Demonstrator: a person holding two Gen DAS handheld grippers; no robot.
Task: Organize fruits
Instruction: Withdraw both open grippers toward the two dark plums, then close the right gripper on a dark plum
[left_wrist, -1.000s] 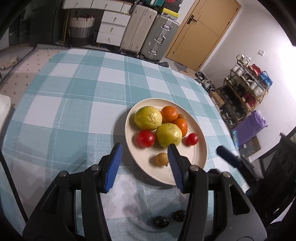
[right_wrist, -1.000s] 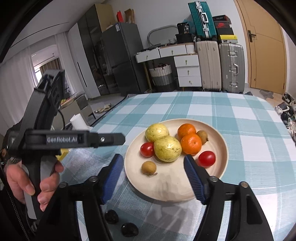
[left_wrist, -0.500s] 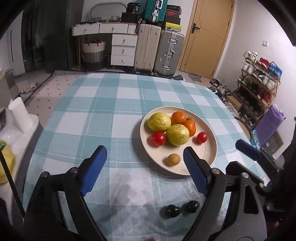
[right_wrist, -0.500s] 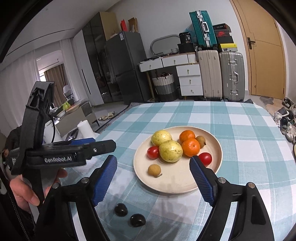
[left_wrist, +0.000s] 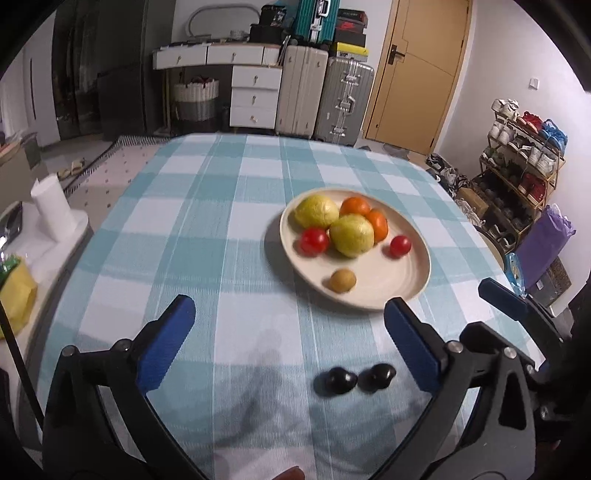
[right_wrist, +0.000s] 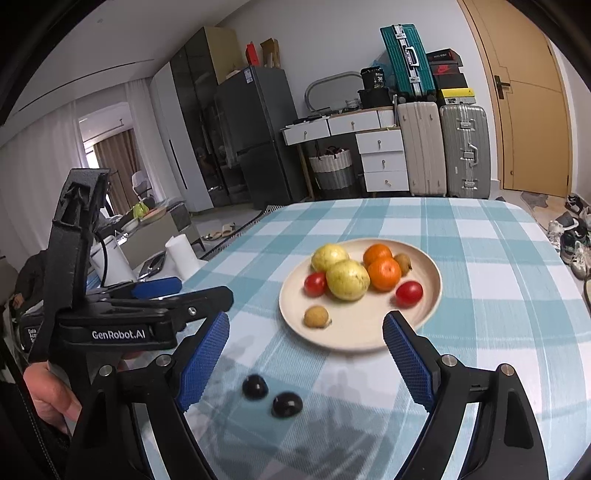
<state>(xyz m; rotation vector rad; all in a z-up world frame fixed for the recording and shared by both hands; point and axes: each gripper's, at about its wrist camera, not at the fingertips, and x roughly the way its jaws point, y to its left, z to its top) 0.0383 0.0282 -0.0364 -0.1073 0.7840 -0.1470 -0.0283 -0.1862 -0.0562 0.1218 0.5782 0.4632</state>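
Note:
A cream plate (left_wrist: 391, 273) on the checked tablecloth holds two yellow-green fruits (left_wrist: 351, 234), two oranges (left_wrist: 378, 223), two red tomatoes (left_wrist: 314, 240) and a small brown fruit (left_wrist: 342, 281). Two small dark fruits (left_wrist: 337, 380) lie on the cloth in front of the plate, seen also in the right wrist view as dark fruits (right_wrist: 255, 386). My left gripper (left_wrist: 288, 310) hangs above the cloth short of the plate. Its jaws are opening wide with nothing between them. My right gripper (right_wrist: 306, 321) faces the plate (right_wrist: 362, 328), jaws also opening and empty.
A hand (right_wrist: 48, 395) holds the left gripper's handle at the left of the right wrist view. A white paper roll (left_wrist: 51, 210) and a yellow bag (left_wrist: 14, 295) sit beside the table's left edge. A shoe rack (left_wrist: 524, 155) stands to the right, suitcases behind.
Both grippers have drawn back from the plate toward the table's near edge and their jaws have widened. The dark fruits now lie further up in both views.

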